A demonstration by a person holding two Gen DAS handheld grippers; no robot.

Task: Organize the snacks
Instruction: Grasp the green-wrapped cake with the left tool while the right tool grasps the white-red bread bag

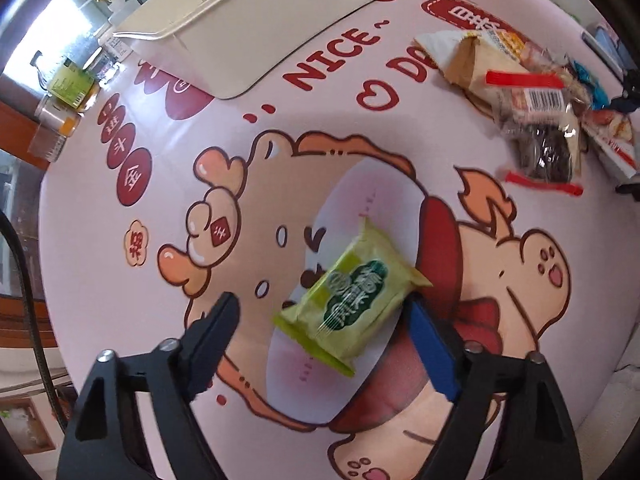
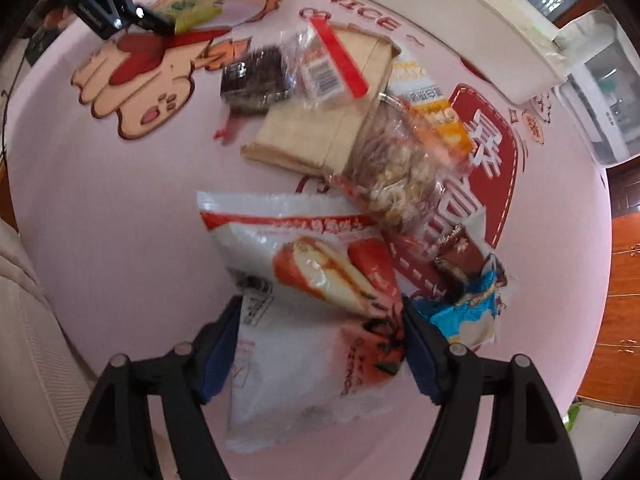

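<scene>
Left wrist view: left gripper [image 1: 320, 312] spread wide, green pack [image 1: 352, 300] lying between the fingers on the tablecloth [image 1: 120, 280]. Right finger looks to touch the pack's edge, left finger well apart from it, so nothing is clamped yet. Pack sits skewed across the gap. White bin [image 1: 248, 36] at the far edge, likely the drop spot. Snack pile [image 1: 528, 92] off to the right, apart from the green pack. Frame is motion-blurred.

To do this step well, my read: centre the pack between both pads before squeezing, close on its short width at mid-body, not on the crimped end seam, and keep the fingertips low so the pack doesn't slide out flat. Squeeze lightly; soft wrapper, contents probably crushable.

Right wrist view: right gripper [image 2: 322, 320] straddles the white-and-red bag [image 2: 304, 288]; both blue pads are against the bag's sides. Looks like a grasp, but the blur means I cannot tell if it is truly pinched. Blue wrapper [image 2: 468, 312] just beside the right finger, brown wrapper [image 2: 460, 256] behind it, nut bag [image 2: 400, 172] and tan pack [image 2: 320, 128] further on, dark pack [image 2: 256, 76] beyond. Left gripper visible top left over the green pack.

Here, risk is snagging the blue wrapper; lift straight up, holding the bag near the middle so it doesn't droop.
</scene>
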